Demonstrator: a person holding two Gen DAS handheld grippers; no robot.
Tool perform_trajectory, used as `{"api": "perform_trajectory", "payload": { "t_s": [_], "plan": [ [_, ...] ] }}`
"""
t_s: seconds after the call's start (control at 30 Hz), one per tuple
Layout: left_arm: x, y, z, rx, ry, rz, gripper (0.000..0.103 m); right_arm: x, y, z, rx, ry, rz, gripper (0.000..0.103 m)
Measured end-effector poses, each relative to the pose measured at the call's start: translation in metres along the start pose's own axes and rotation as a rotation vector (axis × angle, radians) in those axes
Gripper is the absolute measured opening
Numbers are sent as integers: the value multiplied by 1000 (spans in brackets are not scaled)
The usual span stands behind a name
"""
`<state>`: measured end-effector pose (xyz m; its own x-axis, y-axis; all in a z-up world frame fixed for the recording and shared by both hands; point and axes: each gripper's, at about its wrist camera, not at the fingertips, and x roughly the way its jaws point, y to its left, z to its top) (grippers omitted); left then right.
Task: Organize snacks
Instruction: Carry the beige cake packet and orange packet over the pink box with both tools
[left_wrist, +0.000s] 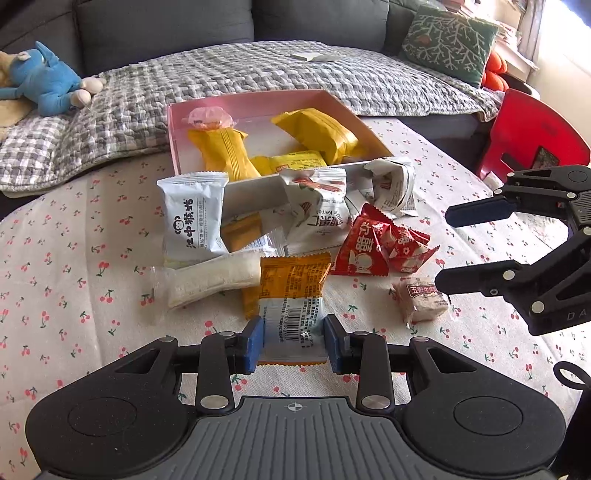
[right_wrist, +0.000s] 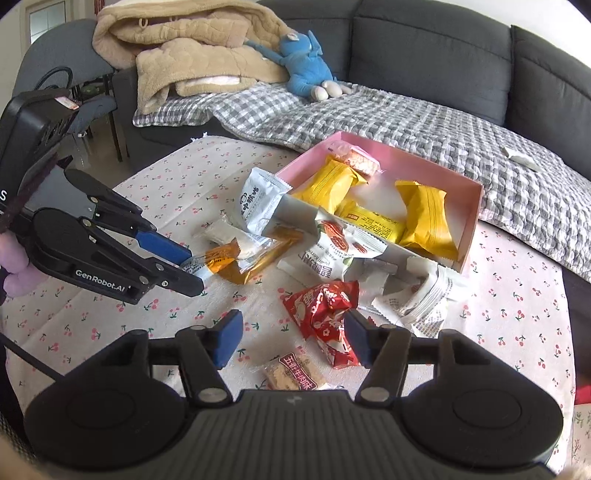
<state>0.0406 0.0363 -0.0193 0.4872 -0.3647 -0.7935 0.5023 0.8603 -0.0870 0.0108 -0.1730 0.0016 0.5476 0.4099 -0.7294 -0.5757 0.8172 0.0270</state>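
Observation:
My left gripper (left_wrist: 294, 341) is shut on an orange-and-white snack packet (left_wrist: 291, 299), low over the cherry-print table; it also shows in the right wrist view (right_wrist: 190, 267) with the packet (right_wrist: 212, 264) between its pads. My right gripper (right_wrist: 291, 341) is open and empty, above a small beige meat-snack packet (right_wrist: 295, 374) and next to red packets (right_wrist: 325, 314). It shows at the right in the left wrist view (left_wrist: 443, 247). A pink box (left_wrist: 255, 101) holds several yellow packets (left_wrist: 314, 133). White packets (left_wrist: 192, 218) lie before it.
A grey sofa with a checked quilt (left_wrist: 229, 70) runs behind the table. A blue plush toy (left_wrist: 44, 81) lies on it, a green cushion (left_wrist: 450, 40) at the right. A red chair (left_wrist: 532, 133) stands beside the table. A long white roll (left_wrist: 214, 278) lies by the held packet.

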Motion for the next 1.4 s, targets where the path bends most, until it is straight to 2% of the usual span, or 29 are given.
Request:
{"api": "perform_trajectory", "payload": {
  "t_s": [0.2, 0.33, 0.47, 0.57, 0.8, 1.07, 1.4],
  "plan": [
    [5, -2, -6, 11, 25, 6, 33, 16, 9, -7, -49, 86, 10, 59],
    [4, -4, -5, 15, 22, -1, 33, 30, 14, -10, -78, 146, -12, 56],
    [4, -7, -5, 28, 25, -8, 33, 40, 11, -13, -83, 193, -27, 48],
    [4, -9, -6, 40, 30, -4, 33, 45, 9, -15, -70, 221, -16, 32],
    [-10, -12, -1, 69, -10, 23, 33, 40, 18, -13, -87, 204, -12, 31],
    [-26, -8, 14, 55, -76, 52, 33, 12, 11, 11, -29, 93, -22, 31],
    [-28, -1, 42, 18, -122, 77, 33, 8, -14, 43, 52, 9, -78, 31]
  ]
}}
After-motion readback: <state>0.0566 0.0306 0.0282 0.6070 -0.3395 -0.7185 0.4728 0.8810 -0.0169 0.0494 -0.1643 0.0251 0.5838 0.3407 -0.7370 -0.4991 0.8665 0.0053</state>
